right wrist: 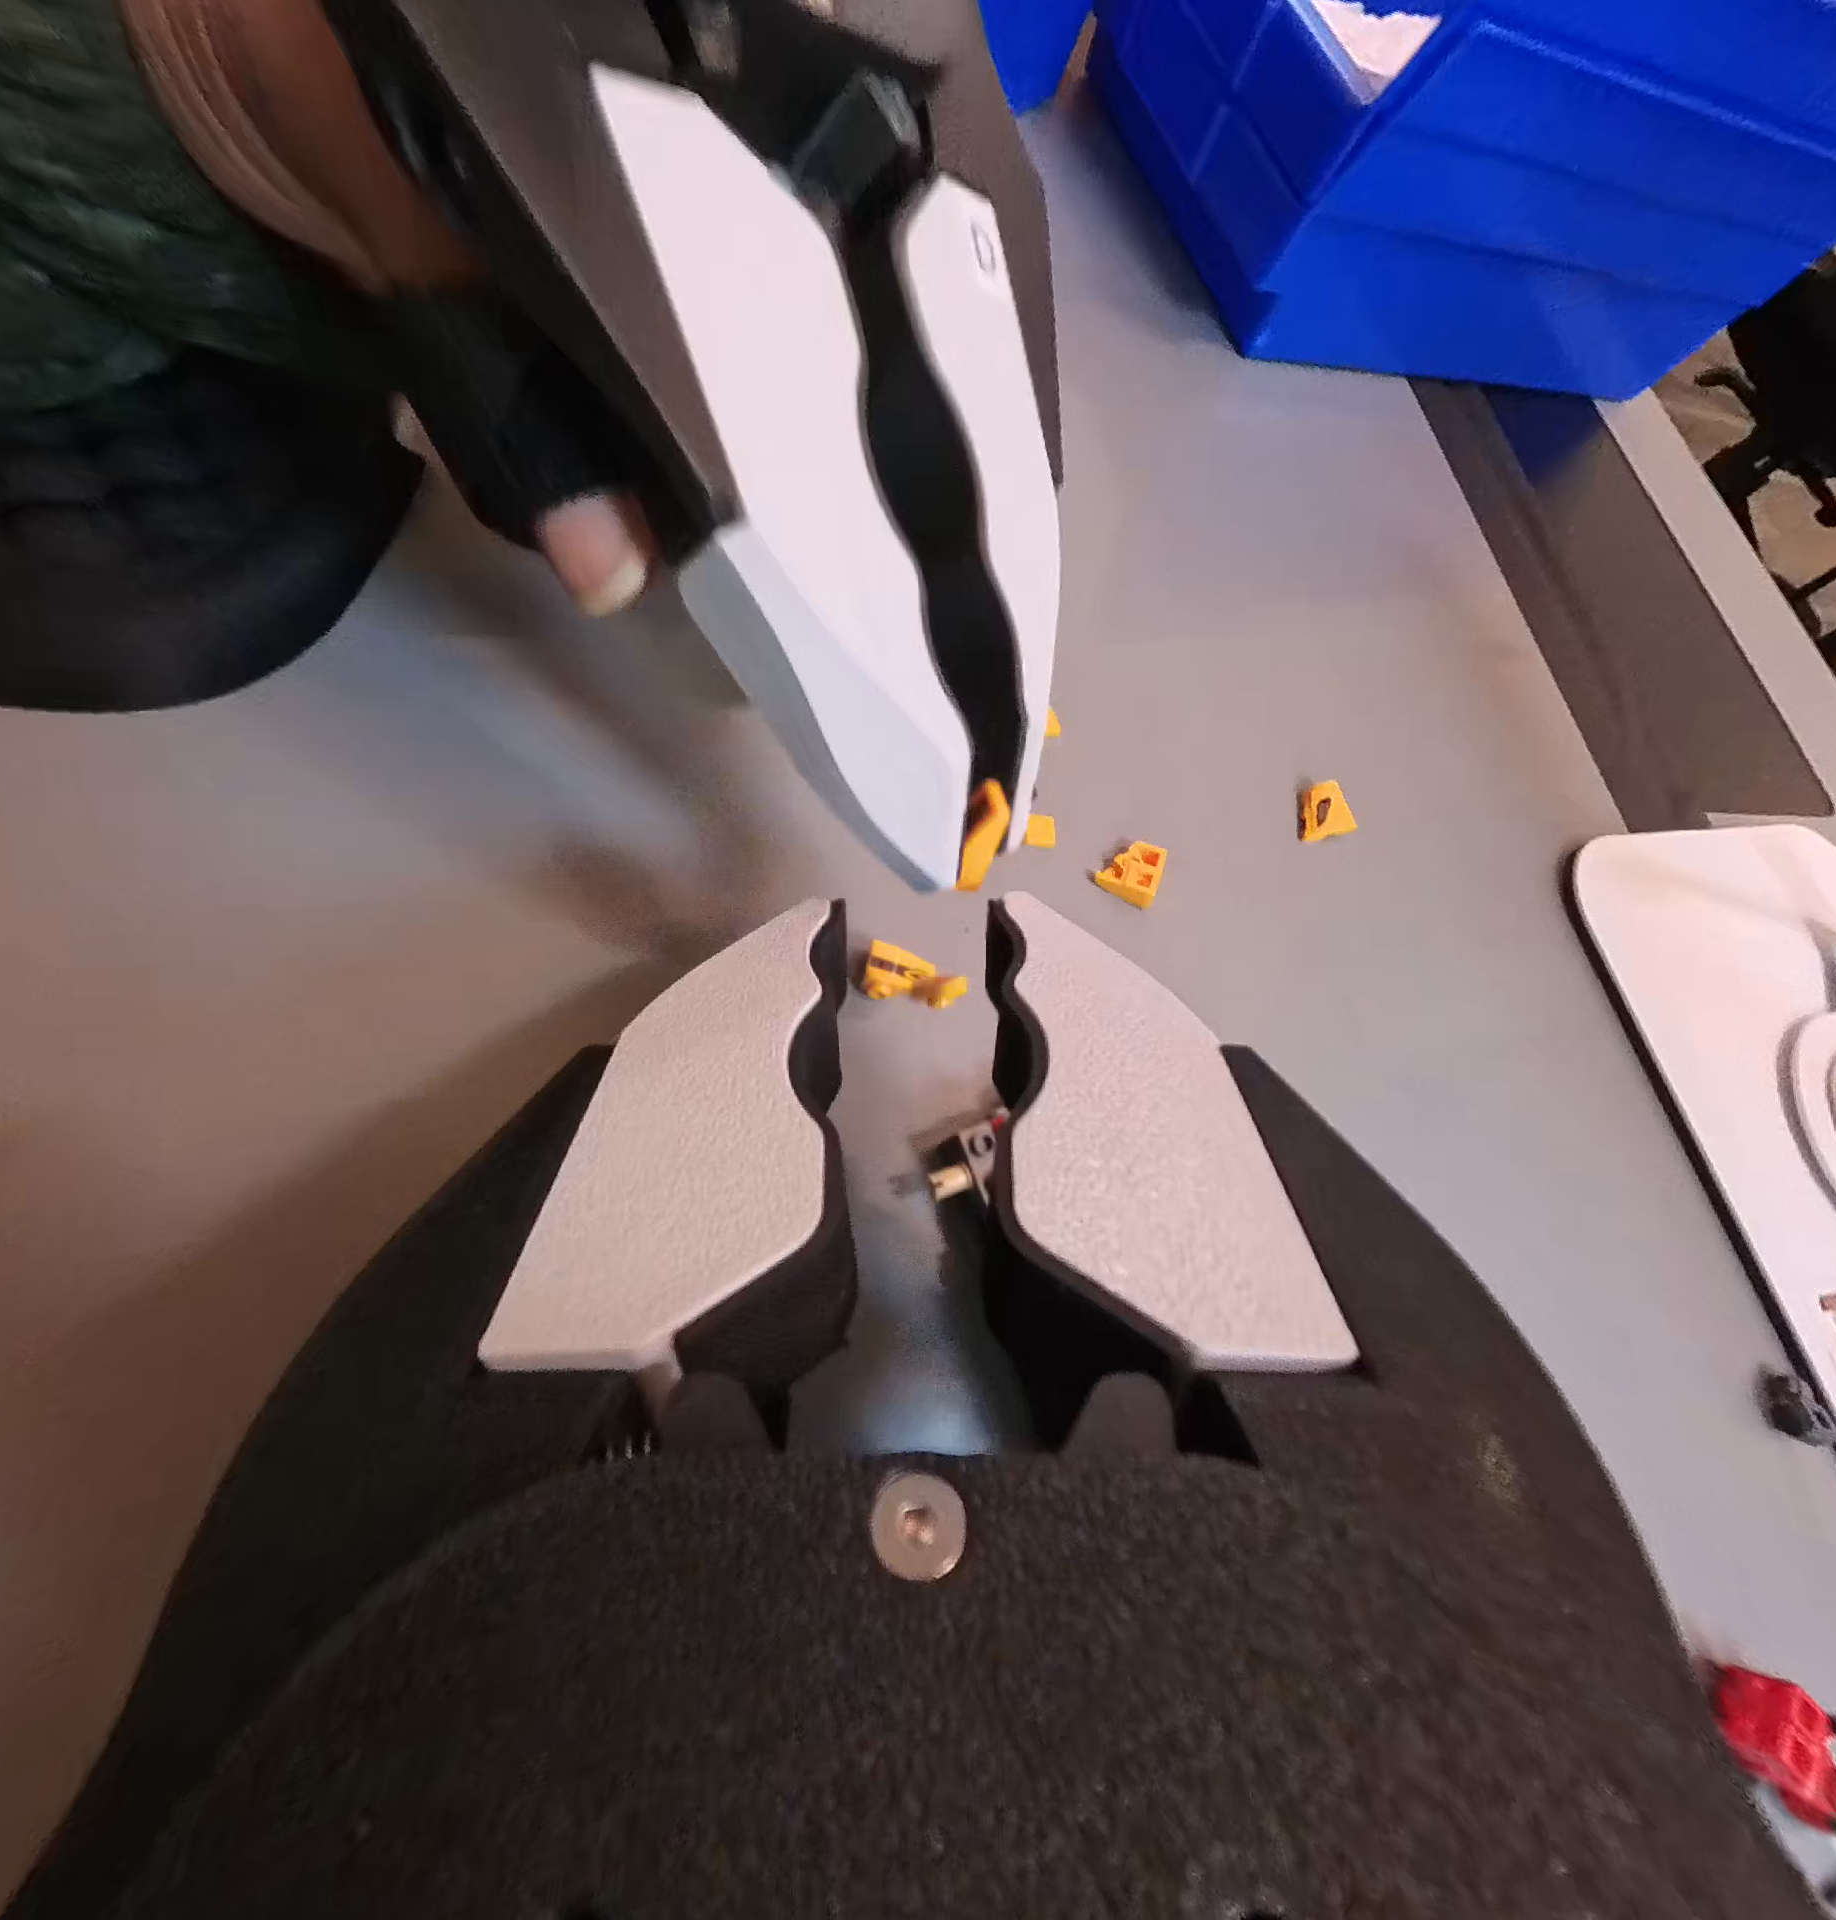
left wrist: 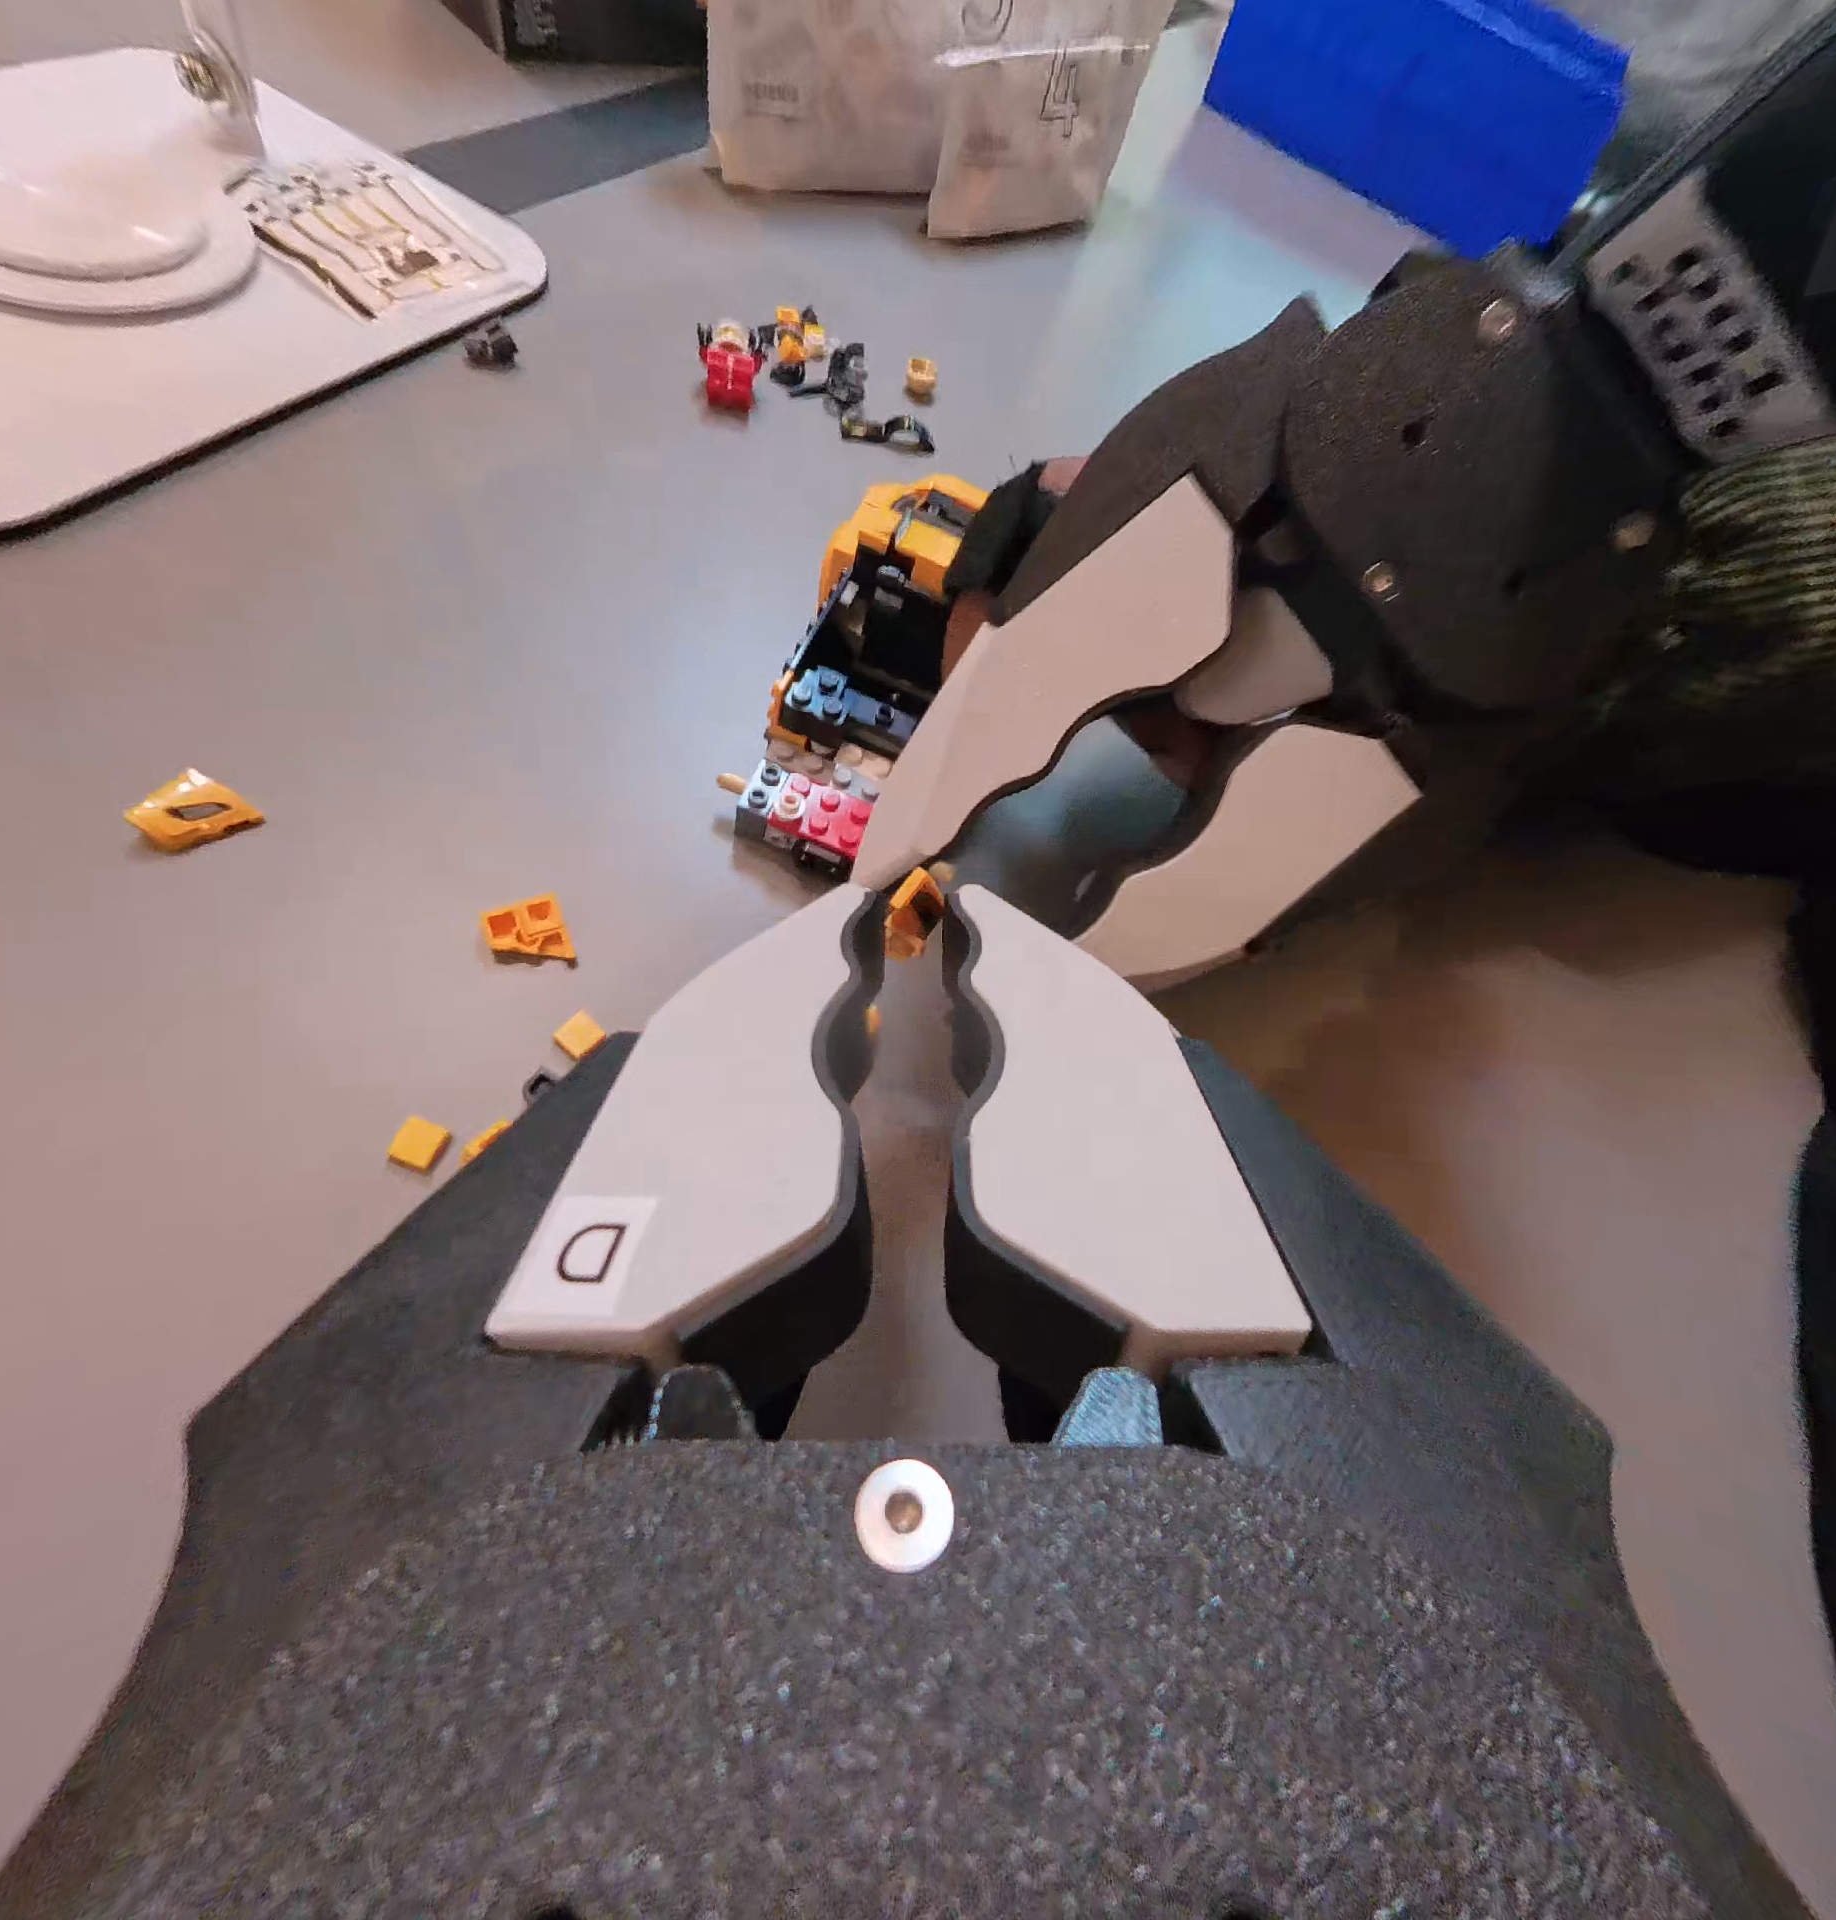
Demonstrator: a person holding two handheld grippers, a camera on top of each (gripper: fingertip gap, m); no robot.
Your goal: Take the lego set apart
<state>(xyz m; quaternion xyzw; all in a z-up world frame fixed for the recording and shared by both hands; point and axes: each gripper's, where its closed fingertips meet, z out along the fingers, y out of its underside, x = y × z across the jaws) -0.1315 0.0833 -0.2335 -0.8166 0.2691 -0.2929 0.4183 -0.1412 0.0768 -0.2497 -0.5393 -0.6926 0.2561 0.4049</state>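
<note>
- Left wrist view: your left gripper (left wrist: 909, 914) fills the lower half, its jaws nearly together and clamped on a small orange piece (left wrist: 912, 914) at the tips.
- At 12 o'clock from those tips lies the lego set (left wrist: 862, 675), a half-stripped orange and black car with red and grey studs exposed, resting on the grey table (left wrist: 374, 675).
- At 2 o'clock your right gripper (left wrist: 1007, 883) reaches in just beside the car, jaws apart and empty.
- Loose orange pieces (left wrist: 527, 928) lie scattered from 8 to 10 o'clock; a red minifigure (left wrist: 731, 374) sits farther off at 11.
- Right wrist view: your right gripper (right wrist: 914, 914) has its jaws apart, holding nothing.
- Just past them at 12 o'clock, the left gripper (right wrist: 987, 842) pinches the orange piece (right wrist: 981, 847).
- Another orange part (right wrist: 909, 975) lies on the table between your open tips.
- The car itself is hidden here.
- Expect light, stiff, slippery plastic that pops free suddenly: brace the chassis low and pinch panels by their edges.
</note>
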